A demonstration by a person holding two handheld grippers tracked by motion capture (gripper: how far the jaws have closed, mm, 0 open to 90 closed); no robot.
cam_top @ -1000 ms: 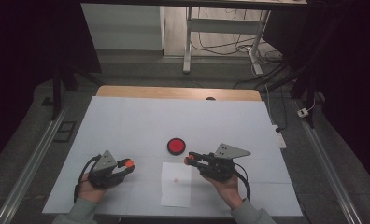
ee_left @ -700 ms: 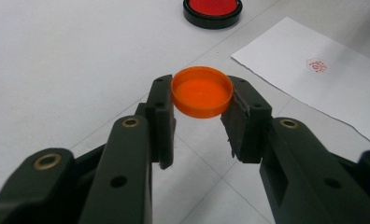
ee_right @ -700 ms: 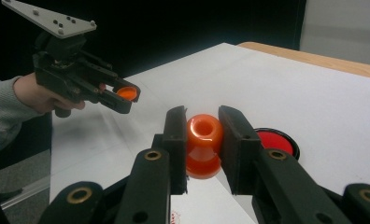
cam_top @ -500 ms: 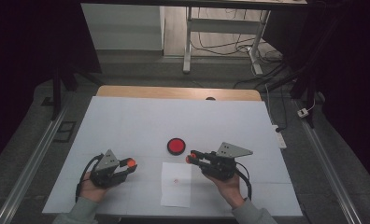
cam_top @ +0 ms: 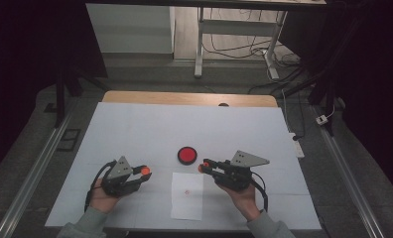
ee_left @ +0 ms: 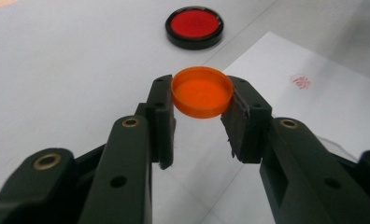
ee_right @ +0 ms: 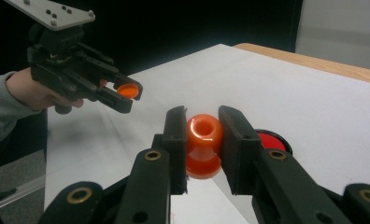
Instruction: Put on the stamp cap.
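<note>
White table cover [cam_top: 135, 129]; wooden edge [cam_top: 184, 98]; dark room.

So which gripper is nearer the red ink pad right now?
Right. The right gripper sits just beside the red ink pad, at its near right; the left gripper is farther off to its left.

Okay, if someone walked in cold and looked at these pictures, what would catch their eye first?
Probably the orange pieces: the left gripper pinches a shallow orange cap between its fingers, and the right gripper clamps an orange stamp. Next, the red ink pad in its black case at mid-table, just beyond a white sheet that bears a faint red mark.
</note>
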